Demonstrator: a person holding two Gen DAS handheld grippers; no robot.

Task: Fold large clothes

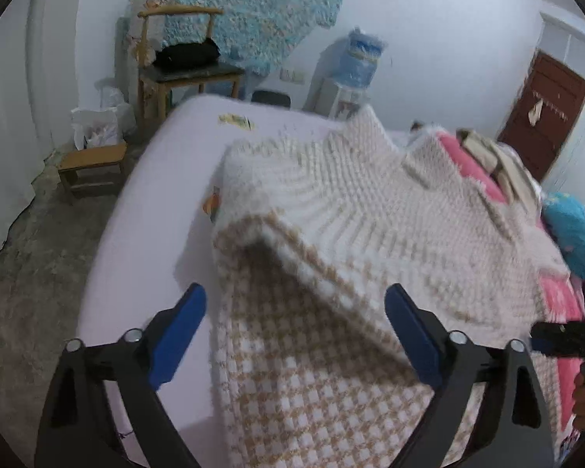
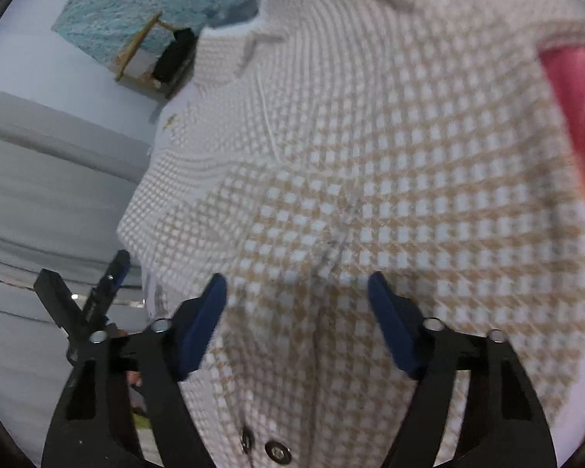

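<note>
Blue-padded fingers of the left gripper (image 1: 295,325) stand wide apart over a lifted, doubled edge of the checked knit garment (image 1: 351,210), gripping nothing. It lies spread on the pale bed (image 1: 167,163), partly over a pink cover (image 1: 468,163). Further right, the right gripper (image 2: 297,314) hovers above the buttoned front, jaws part open and empty. Judging by this, a fold is being set up; next, each gripper must close on an edge.
</note>
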